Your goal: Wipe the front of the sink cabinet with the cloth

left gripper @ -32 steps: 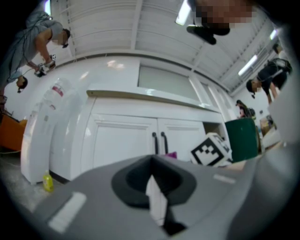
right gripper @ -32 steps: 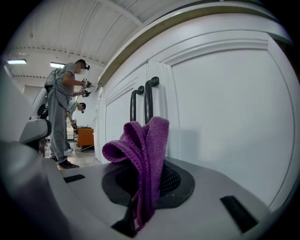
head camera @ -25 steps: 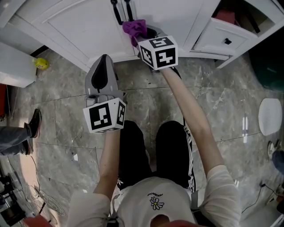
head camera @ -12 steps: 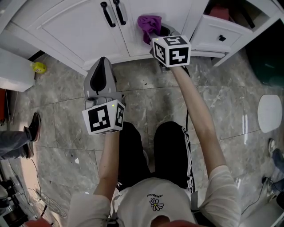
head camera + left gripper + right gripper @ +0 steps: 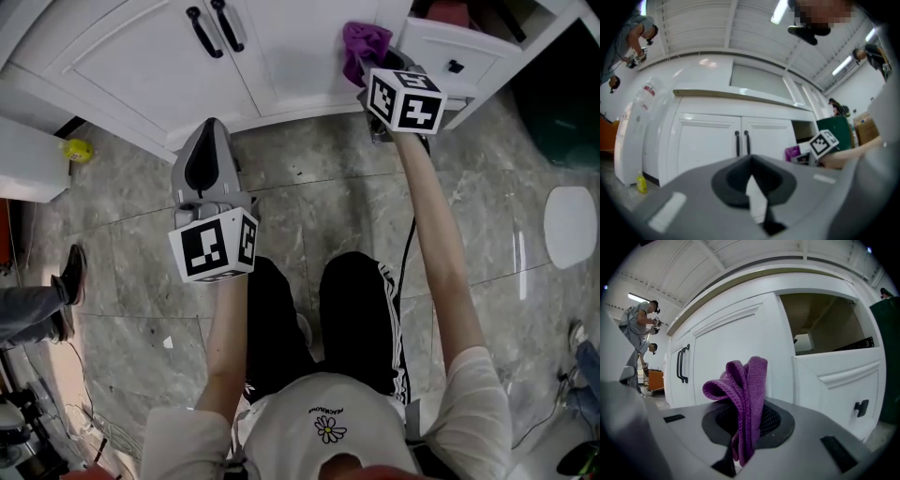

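The right hand-held gripper (image 5: 373, 67) has travelled rightward along the cabinet front. A second ago the purple cloth (image 5: 364, 42) sat just beside the pair of black handles (image 5: 212, 28). Now it lies well to their right, at the upper right of the head view, against the right edge of the white door (image 5: 300, 52) and next to the open drawer (image 5: 448, 66). This reads as one sideways wiping stroke nearing its end, so that strip of the door is probably covered, while the door left of the handles looks still to be done.

The right gripper's jaws are clamped on the cloth, which bunches up above them in the right gripper view. The left hand-held gripper (image 5: 212, 141) has barely moved. It hangs over the grey marble floor (image 5: 309, 206) at centre left, jaws together and holding nothing.

No brand or label can be read. The cubes carry only black-and-white square markers, and the lettering above the daisy on the person's shirt (image 5: 328, 424) is too small to make out.
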Demonstrator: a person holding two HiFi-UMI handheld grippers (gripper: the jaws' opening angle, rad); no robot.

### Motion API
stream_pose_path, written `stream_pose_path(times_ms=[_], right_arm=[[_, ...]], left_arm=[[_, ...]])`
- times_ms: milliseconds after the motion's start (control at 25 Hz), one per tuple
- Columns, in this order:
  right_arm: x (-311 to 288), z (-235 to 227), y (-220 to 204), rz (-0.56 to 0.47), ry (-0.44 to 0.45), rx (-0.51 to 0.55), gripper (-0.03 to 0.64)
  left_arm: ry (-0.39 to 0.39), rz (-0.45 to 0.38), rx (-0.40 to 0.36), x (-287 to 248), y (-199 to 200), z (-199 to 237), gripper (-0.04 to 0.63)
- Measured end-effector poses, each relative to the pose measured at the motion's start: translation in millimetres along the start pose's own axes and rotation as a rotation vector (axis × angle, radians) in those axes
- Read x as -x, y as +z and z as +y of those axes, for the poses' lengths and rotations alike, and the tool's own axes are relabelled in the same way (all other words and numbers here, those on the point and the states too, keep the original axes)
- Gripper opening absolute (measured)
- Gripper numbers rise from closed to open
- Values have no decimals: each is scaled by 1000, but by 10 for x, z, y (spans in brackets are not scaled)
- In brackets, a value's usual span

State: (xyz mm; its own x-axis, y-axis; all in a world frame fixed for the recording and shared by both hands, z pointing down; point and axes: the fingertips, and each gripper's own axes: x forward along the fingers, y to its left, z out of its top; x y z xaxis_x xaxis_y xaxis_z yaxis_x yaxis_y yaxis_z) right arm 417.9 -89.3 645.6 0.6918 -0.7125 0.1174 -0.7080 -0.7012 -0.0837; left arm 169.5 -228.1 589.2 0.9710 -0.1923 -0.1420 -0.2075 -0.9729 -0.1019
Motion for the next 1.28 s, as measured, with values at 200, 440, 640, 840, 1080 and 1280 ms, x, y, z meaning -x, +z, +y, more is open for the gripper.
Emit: stream_pose_path(times_ms=[200, 440, 640, 840, 1080, 1280], right_arm=[[119, -224, 44, -16, -24, 10, 52], [193, -307, 56, -13, -40, 27, 53], [258, -475, 77, -20, -85, 27, 52], [288, -522, 67, -18, -98, 46, 52], [319, -496, 62, -21, -111, 17, 52], [292, 5, 15, -35, -16, 22, 52]], left_arm=[[-9, -1, -20, 2, 42, -63, 6], [10, -9, -30, 23, 128, -29, 6], [11, -23, -28, -14, 174, 19, 6], [2, -22, -21, -27, 137, -28, 6], [15, -14, -10, 21, 87, 53, 6], [26, -15, 4, 87, 37, 184, 6]])
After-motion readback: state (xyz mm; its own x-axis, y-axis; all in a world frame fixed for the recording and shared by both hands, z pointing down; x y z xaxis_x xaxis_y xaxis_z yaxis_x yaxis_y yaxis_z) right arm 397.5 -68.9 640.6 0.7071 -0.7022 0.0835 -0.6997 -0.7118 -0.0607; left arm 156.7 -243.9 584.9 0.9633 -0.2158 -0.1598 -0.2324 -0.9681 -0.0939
